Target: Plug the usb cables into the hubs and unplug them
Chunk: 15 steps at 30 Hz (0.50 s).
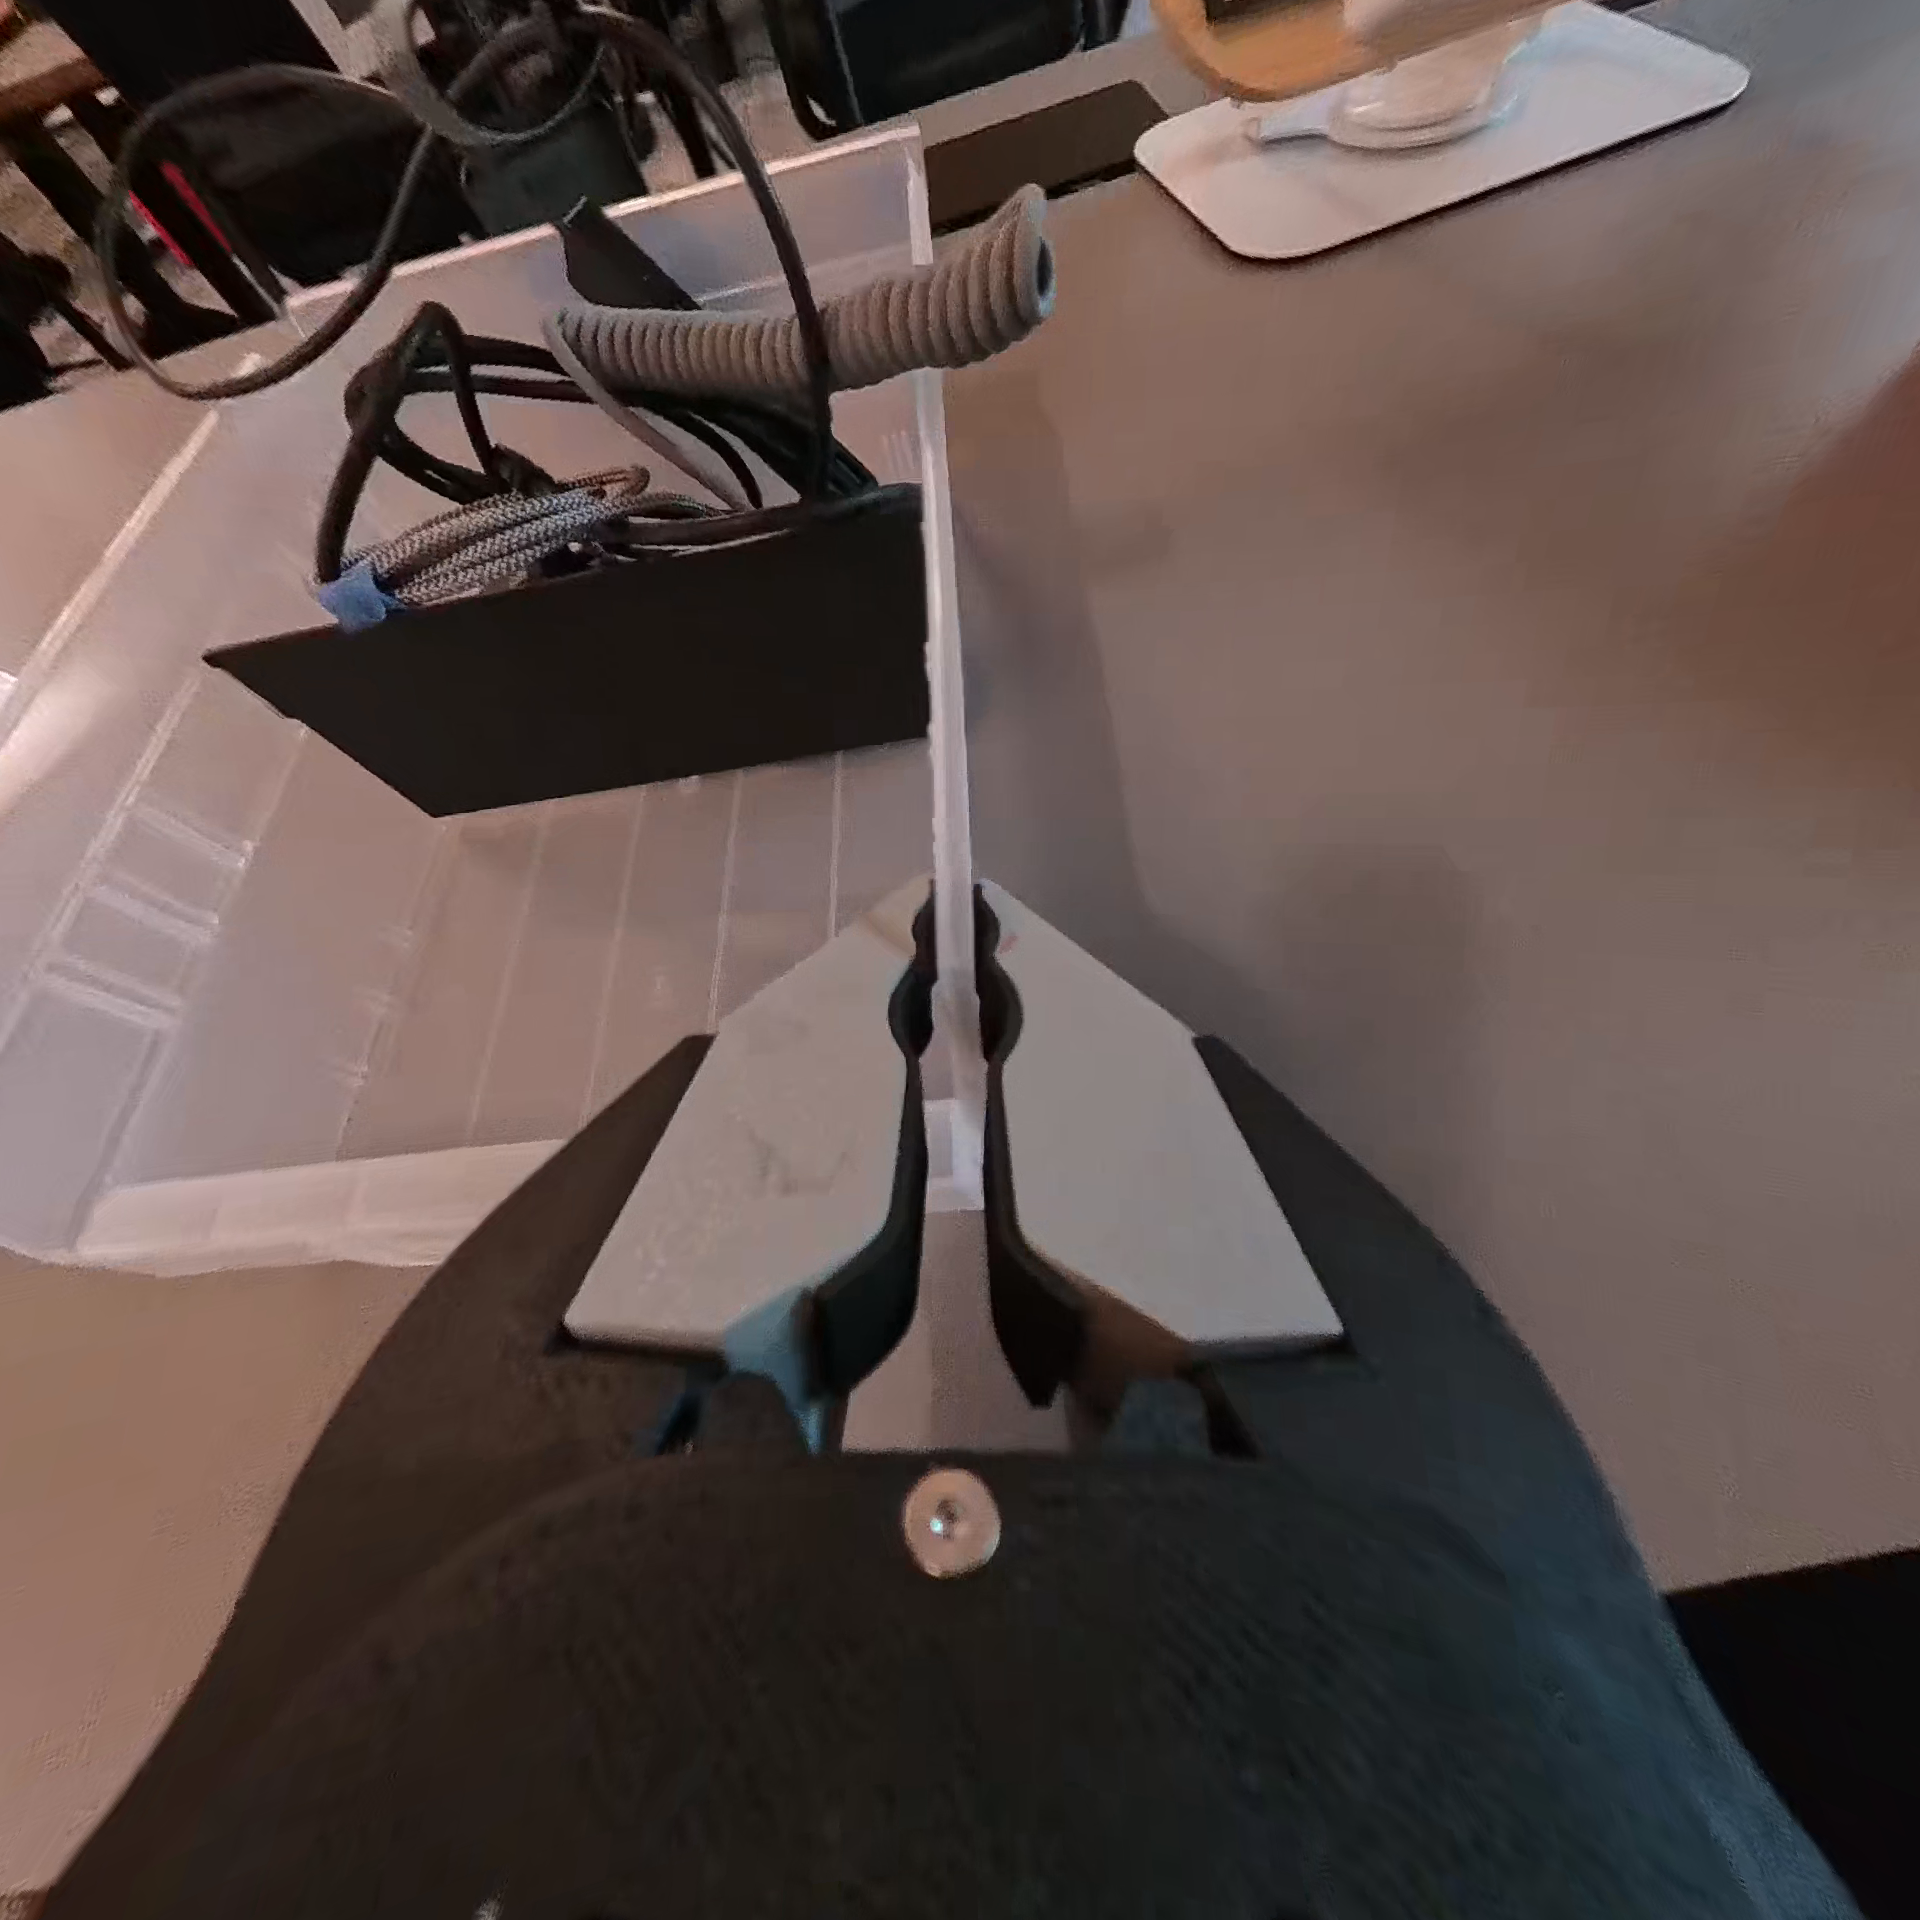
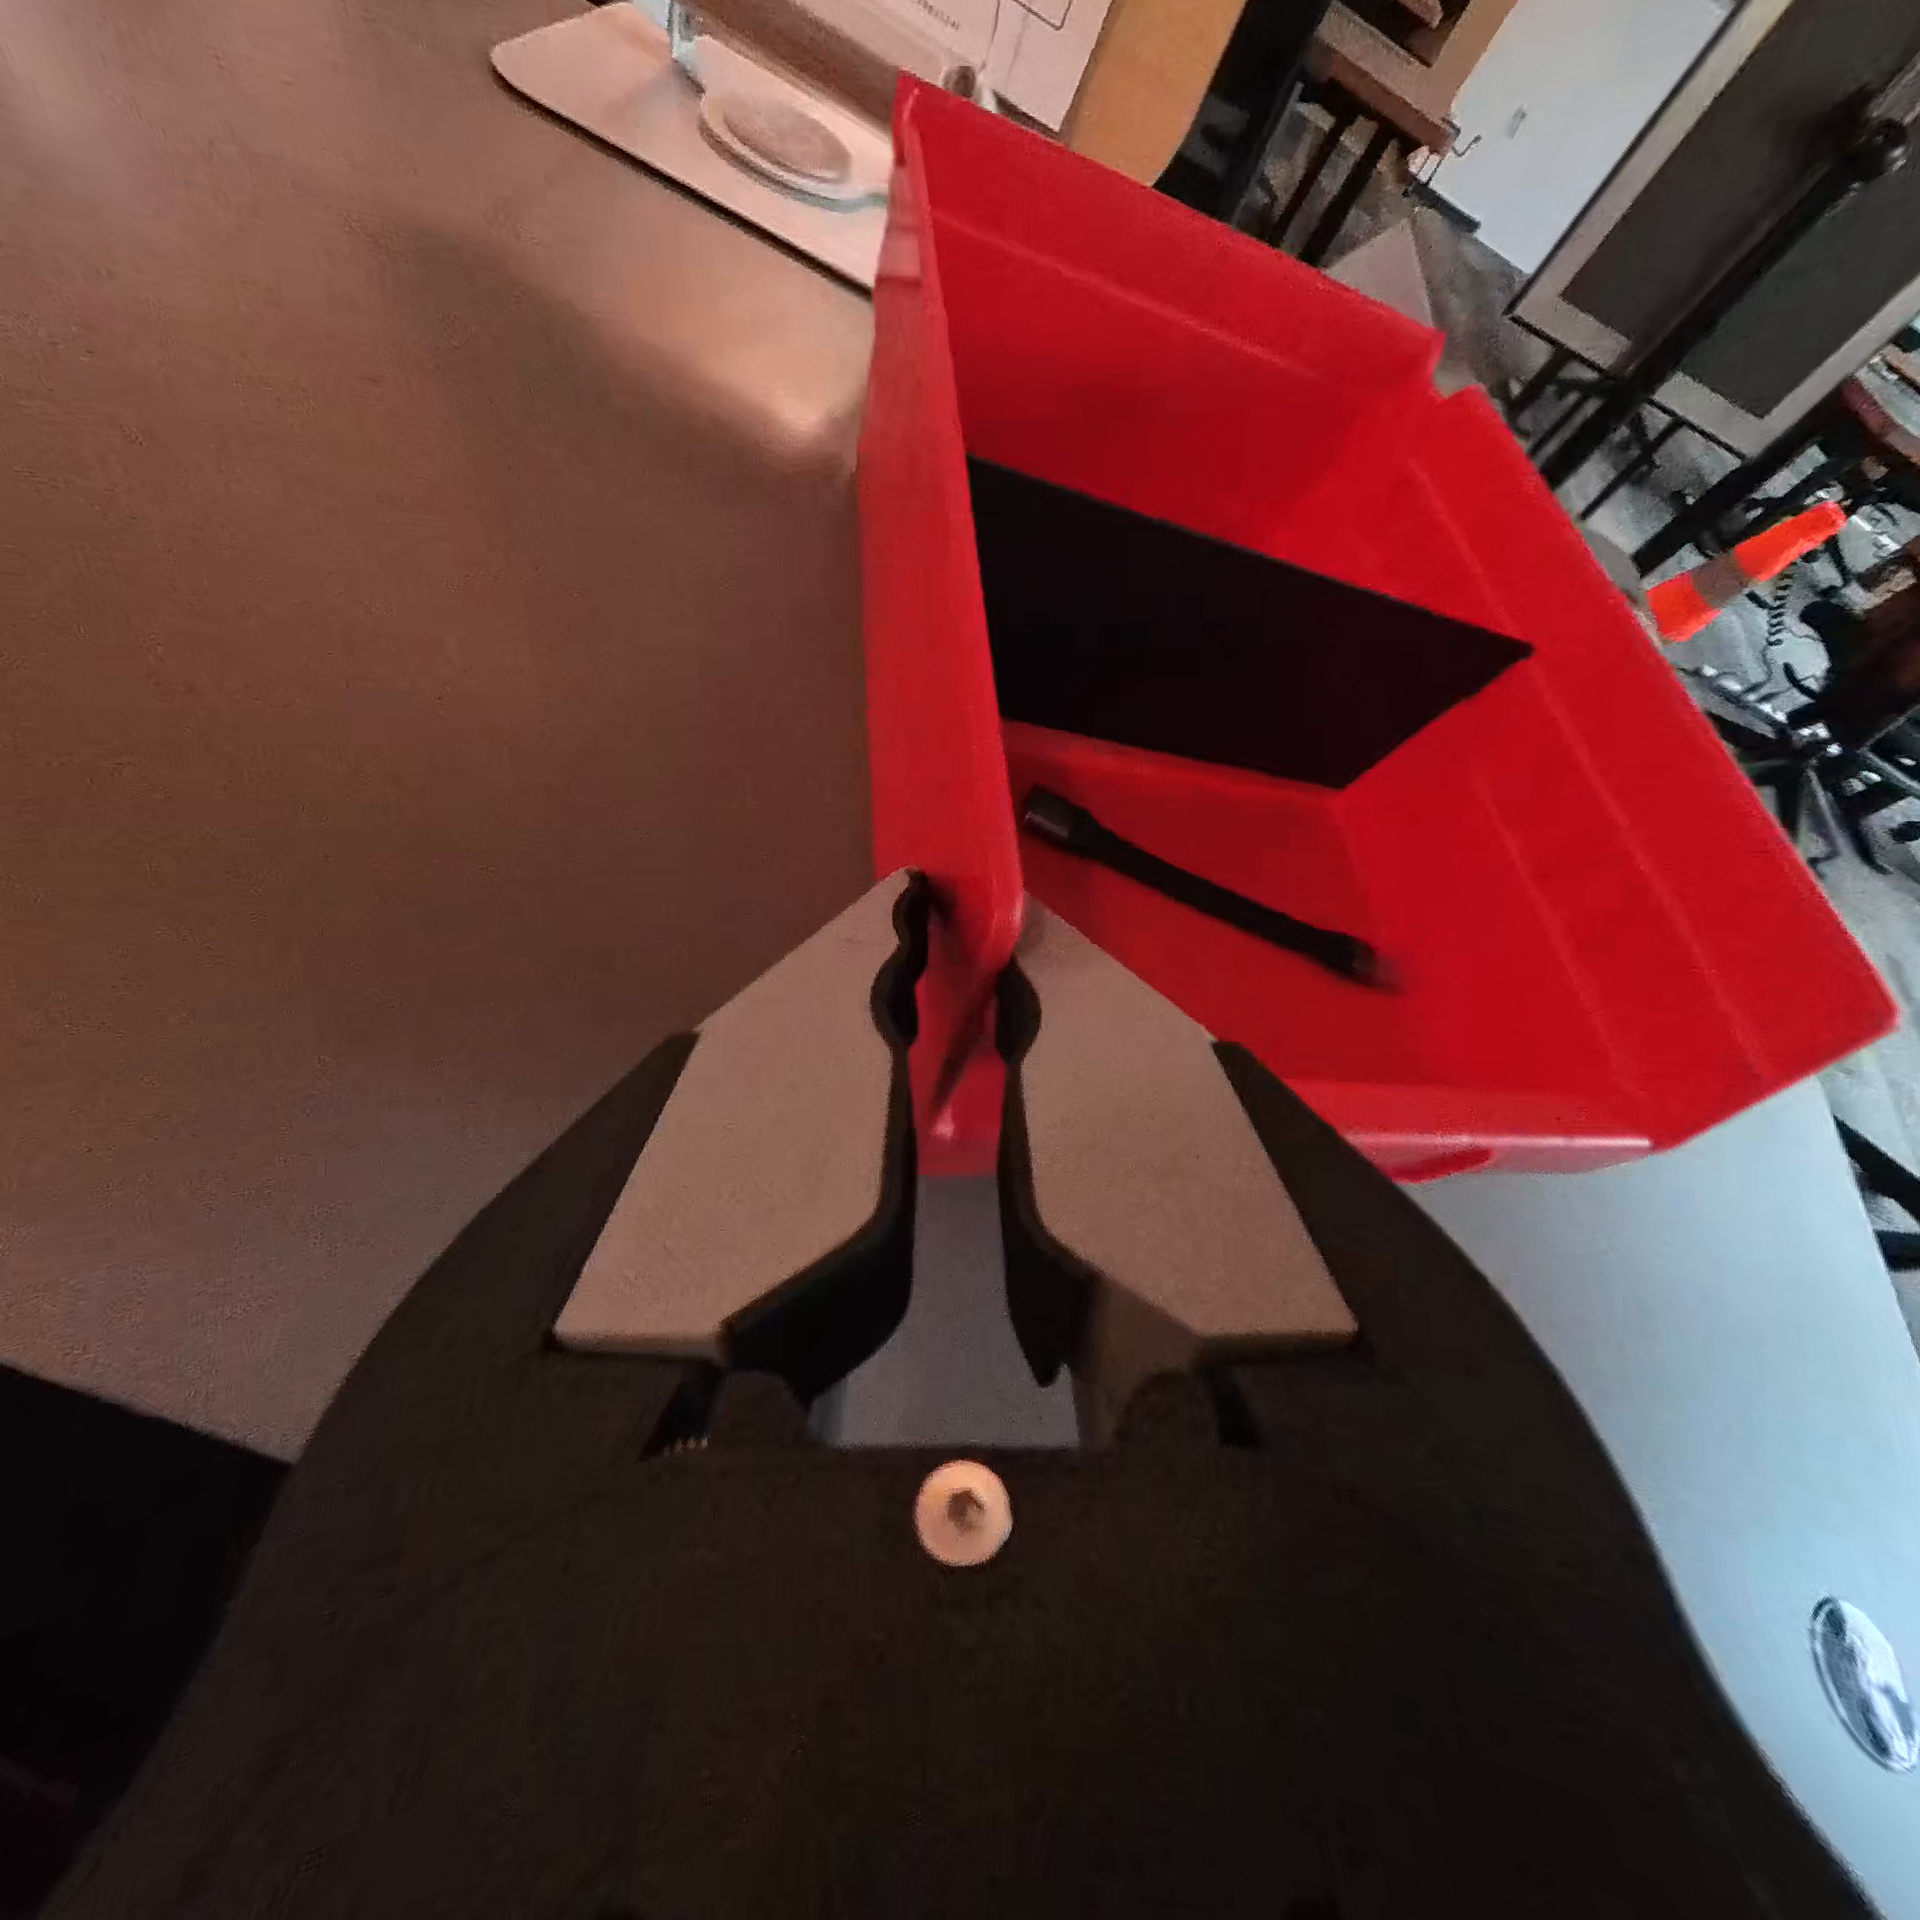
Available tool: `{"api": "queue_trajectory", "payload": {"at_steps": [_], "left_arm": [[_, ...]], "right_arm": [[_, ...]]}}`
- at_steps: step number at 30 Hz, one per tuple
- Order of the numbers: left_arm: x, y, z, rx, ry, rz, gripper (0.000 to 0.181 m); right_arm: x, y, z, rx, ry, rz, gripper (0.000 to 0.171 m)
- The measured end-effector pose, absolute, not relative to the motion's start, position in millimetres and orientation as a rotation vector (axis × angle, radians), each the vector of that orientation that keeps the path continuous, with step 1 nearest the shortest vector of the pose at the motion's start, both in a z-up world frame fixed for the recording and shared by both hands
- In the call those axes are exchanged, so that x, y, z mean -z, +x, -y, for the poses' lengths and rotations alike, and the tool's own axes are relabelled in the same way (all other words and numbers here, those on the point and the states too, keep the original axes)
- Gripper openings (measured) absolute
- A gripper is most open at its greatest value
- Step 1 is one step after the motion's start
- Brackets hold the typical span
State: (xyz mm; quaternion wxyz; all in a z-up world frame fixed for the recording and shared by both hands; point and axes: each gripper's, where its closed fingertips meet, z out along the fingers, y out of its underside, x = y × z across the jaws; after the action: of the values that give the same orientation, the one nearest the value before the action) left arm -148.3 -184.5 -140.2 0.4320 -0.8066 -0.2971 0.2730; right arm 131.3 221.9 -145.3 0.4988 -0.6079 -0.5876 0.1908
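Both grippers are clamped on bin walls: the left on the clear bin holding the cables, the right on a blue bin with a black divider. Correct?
Not quite: the bin in the right gripper is red, not blue, as the right wrist view shows. The rest holds: black divider, and left gripper on the clear bin with the cables.

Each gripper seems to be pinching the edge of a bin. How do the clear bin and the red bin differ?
The clear bin is see-through; the red bin is solid coloured. Behind its black divider the clear bin holds a pile of cables, one coiled; the red bin shows one short black cable before its divider. Shared: the left gripper and right gripper each clamp a side wall.
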Motion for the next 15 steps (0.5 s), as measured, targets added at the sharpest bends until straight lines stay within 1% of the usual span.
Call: {"api": "queue_trajectory", "payload": {"at_steps": [2,4,6,10,11,12,13,15], "left_arm": [[140,-145,182,-0.644,-2.034,0.744,0.003],[136,-137,175,-0.578,-2.030,0.715,0.014],[129,-131,169,-0.543,-2.003,0.690,0.019],[113,-125,168,-0.502,-1.956,0.659,0.026],[107,-124,169,-0.497,-1.936,0.656,0.026],[101,-123,170,-0.493,-1.913,0.652,0.027],[95,-122,170,-0.487,-1.889,0.649,0.027],[88,-119,168,-0.463,-1.852,0.646,0.027]], "right_arm": [[145,123,-231,-0.411,-1.479,1.398,0.006],[145,113,-242,-0.398,-1.499,1.388,0.004],[145,105,-255,-0.344,-1.512,1.374,0.002],[139,104,-276,-0.159,-1.513,1.306,0.010],[133,106,-274,-0.158,-1.507,1.305,0.011],[123,107,-267,-0.203,-1.492,1.309,0.016],[110,109,-258,-0.269,-1.484,1.308,0.023],[76,111,-242,-0.412,-1.464,1.303,0.026]]}}
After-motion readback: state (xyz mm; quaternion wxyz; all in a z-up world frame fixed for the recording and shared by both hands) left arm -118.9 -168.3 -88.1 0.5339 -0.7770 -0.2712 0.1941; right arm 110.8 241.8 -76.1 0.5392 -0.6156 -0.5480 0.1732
